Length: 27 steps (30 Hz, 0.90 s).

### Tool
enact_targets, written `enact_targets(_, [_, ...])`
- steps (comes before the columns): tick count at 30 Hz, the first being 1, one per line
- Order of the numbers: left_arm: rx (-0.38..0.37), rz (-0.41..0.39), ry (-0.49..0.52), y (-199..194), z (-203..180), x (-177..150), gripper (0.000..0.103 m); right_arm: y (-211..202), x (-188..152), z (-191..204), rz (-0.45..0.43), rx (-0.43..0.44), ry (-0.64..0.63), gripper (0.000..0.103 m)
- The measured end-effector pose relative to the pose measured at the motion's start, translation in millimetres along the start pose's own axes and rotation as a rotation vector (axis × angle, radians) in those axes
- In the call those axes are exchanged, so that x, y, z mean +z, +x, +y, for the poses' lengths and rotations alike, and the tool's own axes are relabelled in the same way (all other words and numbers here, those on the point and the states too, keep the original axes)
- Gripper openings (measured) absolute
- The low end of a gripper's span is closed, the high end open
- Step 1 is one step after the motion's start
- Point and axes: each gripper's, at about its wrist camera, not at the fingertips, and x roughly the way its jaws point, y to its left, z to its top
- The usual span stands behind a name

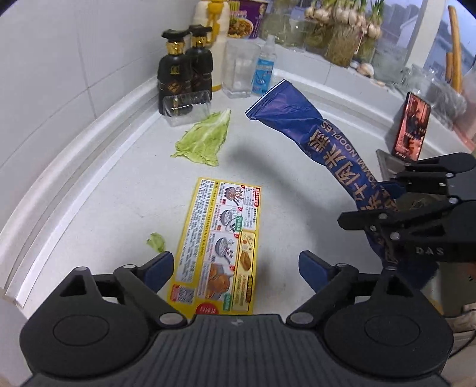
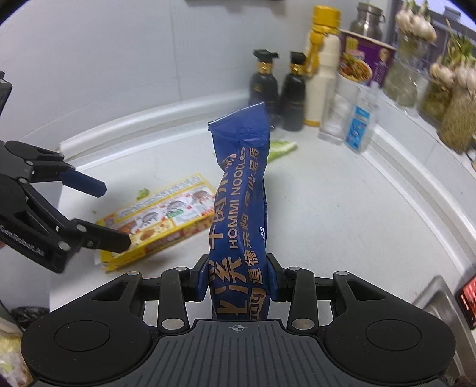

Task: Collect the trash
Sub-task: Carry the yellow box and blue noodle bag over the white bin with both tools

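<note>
My right gripper is shut on a long blue noodle packet, which stands up above the white counter. In the left wrist view the packet slants up from the right gripper. A flattened yellow box lies on the counter, and my left gripper hovers open over its near end with nothing between the pads. The right wrist view shows the left gripper open beside the yellow box. A lettuce leaf and a small green scrap lie nearby.
Two black bottles, a clear plastic tub, a glass and a small spray bottle stand in the back corner. A phone leans at the right by the sink edge. Jars of garlic line the sill.
</note>
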Motion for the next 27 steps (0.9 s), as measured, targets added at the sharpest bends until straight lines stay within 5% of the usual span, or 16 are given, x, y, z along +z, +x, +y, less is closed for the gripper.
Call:
enact_targets(7, [0.081, 0.056, 0.086, 37.6, -10.3, 10.8, 0.090, 2.3, -8.1, -2.0, 0.014, 0.011, 0.017, 0.036])
enact_targets(10, [0.100, 0.068, 0.110, 44.6, -12.5, 11.8, 0.080, 3.1, -9.4, -4.2, 0.017, 0.013, 0.032, 0.036])
enact_targets(15, [0.134, 0.032, 0.118, 38.0, -11.9, 13.0, 0.045, 2.9, -9.8, -6.6, 0.019, 0.017, 0.053, 0.036])
enact_targets(19, [0.107, 0.024, 0.100, 30.1, -10.6, 14.1, 0.037, 1.9, -8.8, -5.6, 0.017, 0.023, 0.060, 0.036])
enact_targets(22, [0.105, 0.031, 0.111, 29.5, -13.0, 14.5, 0.042, 1.0, -8.5, -4.5, 0.014, 0.025, 0.055, 0.036])
enact_targets(25, [0.126, 0.030, 0.145, 31.9, -17.7, 13.0, 0.082, -0.1, -8.4, -4.9, 0.011, 0.027, 0.054, 0.036])
enact_targets(27, [0.139, 0.032, 0.161, 35.6, -18.9, 13.2, 0.084, 0.0, -8.5, -5.2, 0.014, 0.030, 0.052, 0.036])
